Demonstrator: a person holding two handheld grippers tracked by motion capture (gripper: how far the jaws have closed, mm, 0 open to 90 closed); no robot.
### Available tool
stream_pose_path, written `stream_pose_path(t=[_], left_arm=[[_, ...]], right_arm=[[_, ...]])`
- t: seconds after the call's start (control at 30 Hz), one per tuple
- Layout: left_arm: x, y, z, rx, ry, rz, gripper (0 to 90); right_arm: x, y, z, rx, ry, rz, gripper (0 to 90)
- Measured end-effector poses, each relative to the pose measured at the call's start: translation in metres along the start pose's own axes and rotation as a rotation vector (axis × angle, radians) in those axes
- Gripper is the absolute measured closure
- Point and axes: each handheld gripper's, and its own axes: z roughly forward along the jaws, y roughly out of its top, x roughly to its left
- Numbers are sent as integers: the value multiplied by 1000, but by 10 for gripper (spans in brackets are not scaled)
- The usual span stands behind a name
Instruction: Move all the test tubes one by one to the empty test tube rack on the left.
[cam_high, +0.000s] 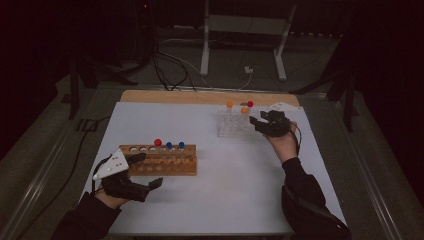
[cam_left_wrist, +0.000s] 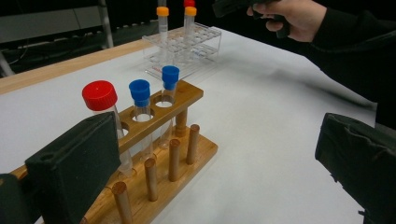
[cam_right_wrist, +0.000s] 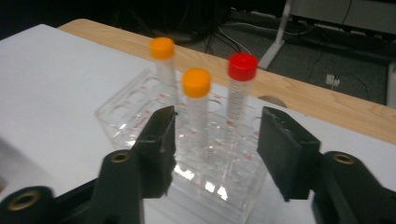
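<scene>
A wooden rack (cam_high: 160, 161) (cam_left_wrist: 159, 116) holds a red-capped tube (cam_high: 158, 142) (cam_left_wrist: 99, 95) and two blue-capped tubes (cam_high: 175, 145) (cam_left_wrist: 139, 91). My left gripper (cam_high: 150, 170) (cam_left_wrist: 219, 158) is open at the rack's near left end, one jaw beside the red-capped tube and nothing gripped. At the far right stands a clear plastic rack (cam_high: 235, 129) (cam_right_wrist: 126, 116) with two orange-capped tubes (cam_high: 244, 110) (cam_right_wrist: 196, 84) and a red-capped tube (cam_high: 250, 104) (cam_right_wrist: 242, 66). My right gripper (cam_high: 256, 124) (cam_right_wrist: 215, 144) faces it. The nearer orange-capped tube stands between the jaws, with a gap on each side.
The racks stand on a white table top (cam_high: 225, 175) with a wooden strip (cam_high: 210, 97) along its far edge. A small white item (cam_high: 281, 106) lies at the back right corner. Cables and a metal stand's legs (cam_high: 205, 55) are on the floor beyond.
</scene>
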Motion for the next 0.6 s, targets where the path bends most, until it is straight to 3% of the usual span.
stream_pose_path(t=[0.3, 0.43, 0.6], left_arm=[[0, 0, 0, 2, -6, 7, 7], [-1, 1, -1, -1, -8, 14, 7], [-1, 1, -3, -3, -10, 16, 7]], right_arm=[[-16, 3, 25, 40, -34, 43, 585], [-17, 2, 38, 61, -59, 52, 610], [-17, 1, 49, 70, -49, 74, 631]])
